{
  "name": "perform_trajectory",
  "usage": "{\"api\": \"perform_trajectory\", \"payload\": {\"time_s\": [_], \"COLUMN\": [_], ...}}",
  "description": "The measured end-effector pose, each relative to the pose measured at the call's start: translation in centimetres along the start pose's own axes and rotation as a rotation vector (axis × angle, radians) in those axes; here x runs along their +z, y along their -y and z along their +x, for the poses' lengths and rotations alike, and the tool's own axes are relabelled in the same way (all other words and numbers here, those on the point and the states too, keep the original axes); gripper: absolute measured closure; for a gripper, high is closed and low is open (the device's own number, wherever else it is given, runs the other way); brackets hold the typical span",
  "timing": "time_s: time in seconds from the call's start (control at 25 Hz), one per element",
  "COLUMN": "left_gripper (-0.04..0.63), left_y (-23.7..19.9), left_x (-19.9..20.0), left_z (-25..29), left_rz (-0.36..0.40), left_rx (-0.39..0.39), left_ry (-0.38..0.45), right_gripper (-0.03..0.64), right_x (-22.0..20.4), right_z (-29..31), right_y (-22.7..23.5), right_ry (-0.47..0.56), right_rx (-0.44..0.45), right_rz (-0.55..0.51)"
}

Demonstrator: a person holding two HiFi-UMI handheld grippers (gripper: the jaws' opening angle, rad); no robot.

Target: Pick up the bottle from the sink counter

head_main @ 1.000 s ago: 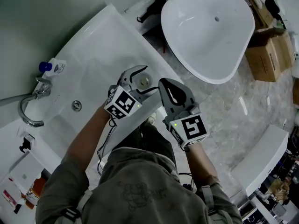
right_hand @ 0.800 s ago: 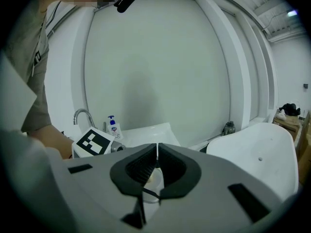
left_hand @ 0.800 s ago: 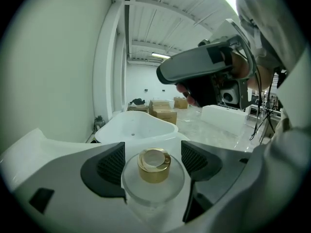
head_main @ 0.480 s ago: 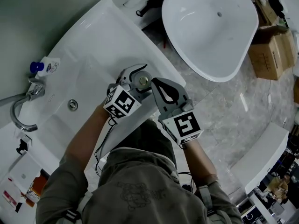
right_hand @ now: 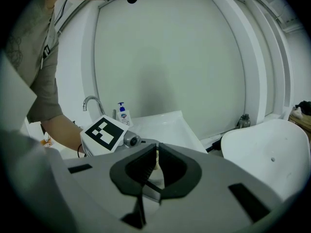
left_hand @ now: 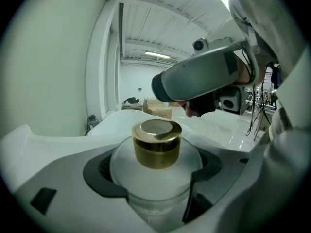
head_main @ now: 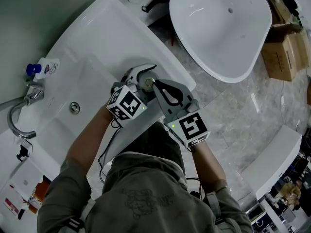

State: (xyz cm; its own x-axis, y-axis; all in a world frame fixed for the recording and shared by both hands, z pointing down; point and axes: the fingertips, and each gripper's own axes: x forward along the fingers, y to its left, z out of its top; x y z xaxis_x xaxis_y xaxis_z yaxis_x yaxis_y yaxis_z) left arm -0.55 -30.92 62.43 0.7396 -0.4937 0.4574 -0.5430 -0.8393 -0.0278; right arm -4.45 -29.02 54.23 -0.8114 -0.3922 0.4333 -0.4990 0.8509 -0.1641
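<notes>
A small round frosted bottle [left_hand: 155,171] with a gold cap [left_hand: 156,143] sits between the jaws of my left gripper [left_hand: 155,188], which is shut on its body. In the head view the left gripper [head_main: 138,77] holds the bottle [head_main: 148,83] over the white sink [head_main: 92,47], near its front rim. My right gripper [head_main: 156,85] is shut, with nothing seen between its jaws, and its tips are right beside the gold cap. From the left gripper view the right gripper [left_hand: 199,79] hangs just above and behind the cap. In its own view the right gripper [right_hand: 157,154] points at the left gripper's marker cube [right_hand: 104,132].
A soap dispenser [head_main: 43,68] with a blue pump stands by the faucet [head_main: 19,111] at the sink's back left. A second white basin [head_main: 223,28] lies on the marble floor to the right, with cardboard boxes [head_main: 286,47] beyond it. A black hair dryer [head_main: 155,1] lies at the top.
My right gripper has swung left and up, bringing its shut tips to the bottle's cap. The left gripper has kept its hold on the bottle and barely moved.
</notes>
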Motion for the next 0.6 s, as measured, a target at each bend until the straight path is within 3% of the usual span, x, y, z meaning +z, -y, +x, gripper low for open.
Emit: {"api": "perform_trajectory", "payload": {"time_s": [0.32, 0.4, 0.6], "left_gripper": [0.256, 0.256, 0.256], "left_y": [1.2, 1.3, 1.3], "left_x": [0.1, 0.0, -0.1], "left_z": [0.0, -0.1, -0.1], "left_rz": [0.076, 0.080, 0.080], "left_rx": [-0.123, -0.137, -0.144], "left_ry": [0.007, 0.004, 0.005], "right_gripper": [0.566, 0.525, 0.492], "right_x": [-0.7, -0.9, -1.1], "right_z": [1.0, 1.3, 1.6], "right_y": [-0.9, -1.1, -1.1], "right_ry": [-0.007, -0.007, -0.013], "right_rx": [0.039, 0.051, 0.039], "right_rz": [-0.016, -0.009, -0.059]}}
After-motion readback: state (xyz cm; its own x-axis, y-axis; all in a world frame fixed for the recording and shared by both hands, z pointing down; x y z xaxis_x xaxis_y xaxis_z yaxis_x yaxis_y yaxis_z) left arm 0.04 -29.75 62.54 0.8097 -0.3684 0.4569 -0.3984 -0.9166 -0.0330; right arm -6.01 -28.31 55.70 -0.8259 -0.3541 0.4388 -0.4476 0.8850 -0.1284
